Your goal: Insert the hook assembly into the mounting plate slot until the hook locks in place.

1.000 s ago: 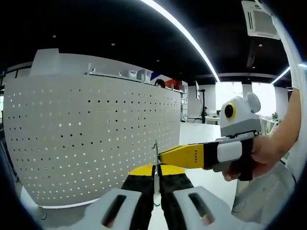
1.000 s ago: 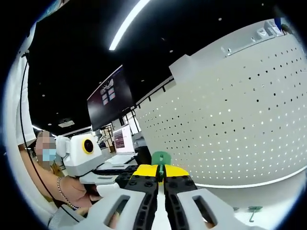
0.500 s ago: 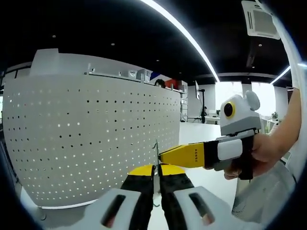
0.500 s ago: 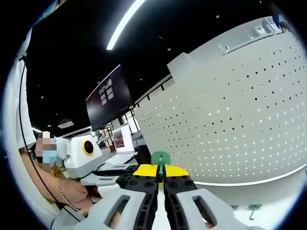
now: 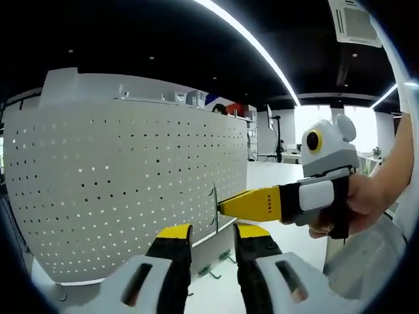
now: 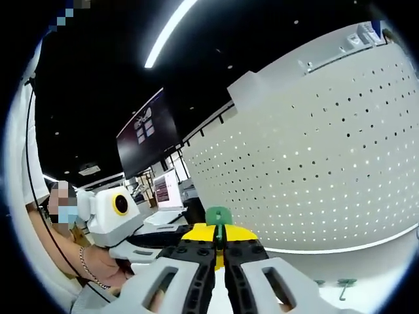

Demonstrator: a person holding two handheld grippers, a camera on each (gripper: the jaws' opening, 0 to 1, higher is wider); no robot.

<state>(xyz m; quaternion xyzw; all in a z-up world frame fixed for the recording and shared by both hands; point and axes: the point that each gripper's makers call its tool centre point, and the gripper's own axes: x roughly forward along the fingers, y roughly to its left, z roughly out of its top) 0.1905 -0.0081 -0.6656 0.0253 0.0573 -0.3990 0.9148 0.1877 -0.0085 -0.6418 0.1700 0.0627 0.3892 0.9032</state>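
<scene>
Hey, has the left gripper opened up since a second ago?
Yes. The left gripper has spread its jaws apart; against the perforated white panel, a gap now shows between them, while the right gripper holds the hook.

left gripper (image 5: 211, 237) jaws apart | right gripper (image 6: 218, 237) jaws closed

Yellow-tipped black jaws, white housings

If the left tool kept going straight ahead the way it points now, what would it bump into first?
Probably the thin metal hook pinched by the right tool, which stands just past the open left tool. Behind it is the white pegboard panel full of little holes. Depth is hard to judge here.
</scene>
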